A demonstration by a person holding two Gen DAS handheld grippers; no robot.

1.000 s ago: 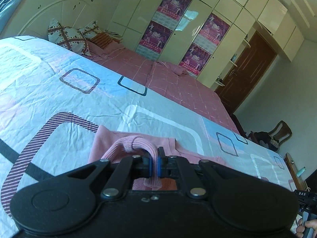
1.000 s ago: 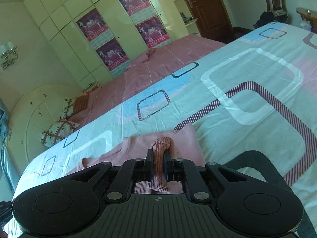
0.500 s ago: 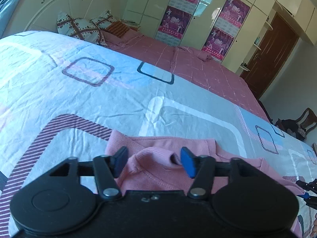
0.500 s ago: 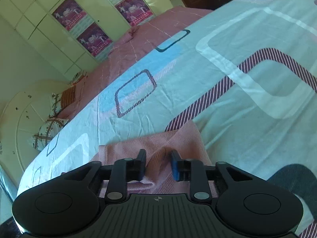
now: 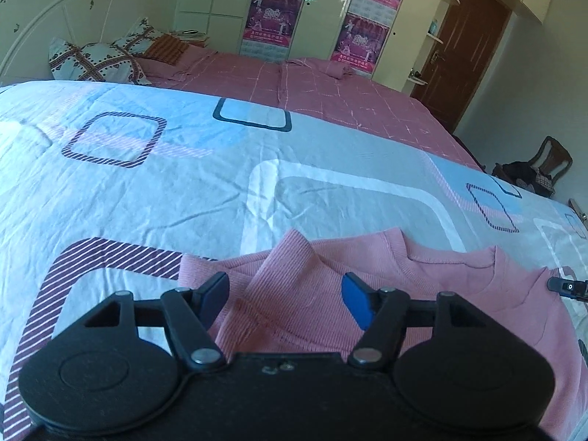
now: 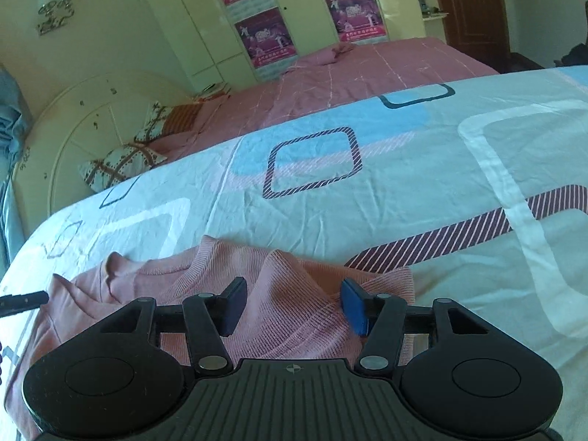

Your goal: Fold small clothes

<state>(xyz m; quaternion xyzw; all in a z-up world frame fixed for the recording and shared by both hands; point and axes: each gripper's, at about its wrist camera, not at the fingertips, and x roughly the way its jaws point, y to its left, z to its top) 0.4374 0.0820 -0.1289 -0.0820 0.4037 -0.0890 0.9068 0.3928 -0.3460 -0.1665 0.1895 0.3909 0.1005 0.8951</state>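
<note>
A small pink knit sweater (image 5: 433,283) lies on the patterned bedsheet (image 5: 183,183), with a ribbed cuff folded over its body. My left gripper (image 5: 284,299) is open, its jaws wide apart just above the ribbed fabric, holding nothing. In the right wrist view the same sweater (image 6: 294,294) lies on the sheet, a raised ribbed fold between the jaws. My right gripper (image 6: 294,305) is open and empty over it. The tip of the other gripper shows at the right edge of the left wrist view (image 5: 567,286) and at the left edge of the right wrist view (image 6: 22,301).
A second bed with a pink cover (image 5: 330,95) lies beyond, with patterned pillows (image 5: 92,62) at a white headboard (image 6: 84,125). Wardrobes with posters (image 5: 279,18), a brown door (image 5: 466,47) and a chair (image 5: 544,165) stand further back.
Both grippers were shut on ribbed parts of the sweater a second ago. They have let go and opened wide, and the fabric now rests on the sweater.
</note>
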